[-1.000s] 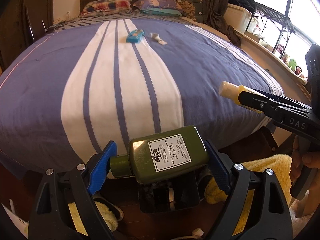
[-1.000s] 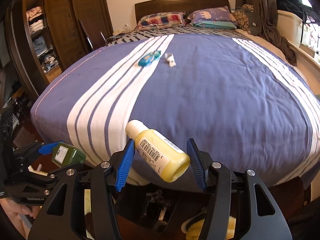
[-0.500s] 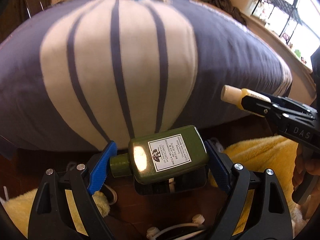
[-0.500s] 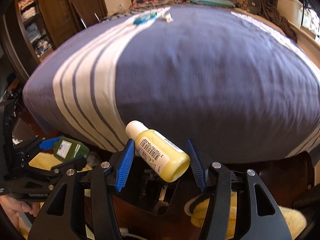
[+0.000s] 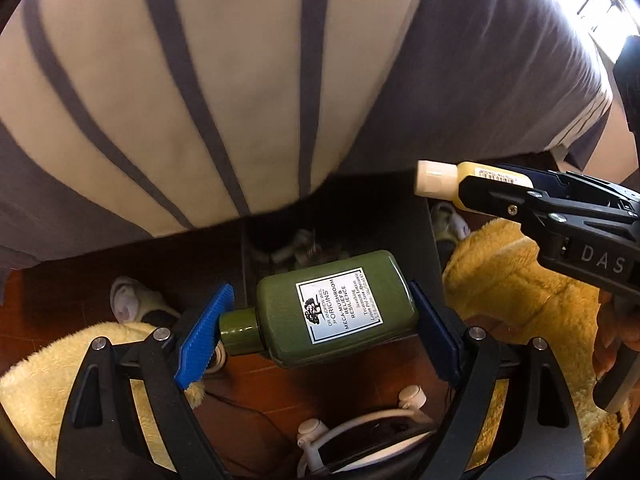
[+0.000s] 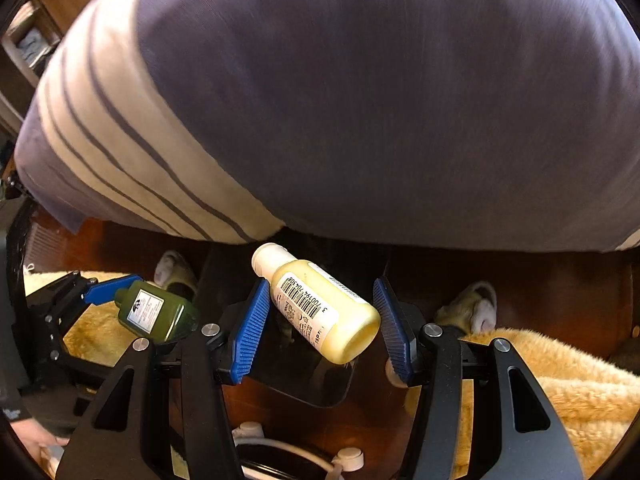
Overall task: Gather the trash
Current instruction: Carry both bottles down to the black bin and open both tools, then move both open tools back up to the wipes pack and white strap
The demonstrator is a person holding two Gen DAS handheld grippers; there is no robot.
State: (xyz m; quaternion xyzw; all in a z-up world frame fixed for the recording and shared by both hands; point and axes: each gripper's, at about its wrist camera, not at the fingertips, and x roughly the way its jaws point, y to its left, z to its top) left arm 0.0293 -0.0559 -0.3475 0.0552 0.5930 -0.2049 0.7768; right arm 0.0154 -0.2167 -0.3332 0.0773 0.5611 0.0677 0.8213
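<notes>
My left gripper [image 5: 316,328] is shut on a green Origins bottle [image 5: 332,308], held crosswise with its cap to the left. My right gripper [image 6: 324,324] is shut on a yellow bottle [image 6: 320,304] with a white cap, tilted up to the left. Both hang over a dark bin [image 5: 424,216] on the floor at the foot of the bed; some scraps lie inside it. The right gripper and yellow bottle [image 5: 472,180] show at the right of the left wrist view. The green bottle [image 6: 154,312] shows at the left of the right wrist view.
The blue and white striped bedspread [image 5: 200,80] overhangs just beyond the bin. My yellow fluffy slippers [image 5: 520,280] stand on the dark wood floor on both sides. A white cable and plugs [image 5: 360,432] lie below the grippers.
Both grippers have tipped downward and moved in over the bin. The bed top, with the blue packet and white scrap, has left the view. Both bottles stay gripped.
</notes>
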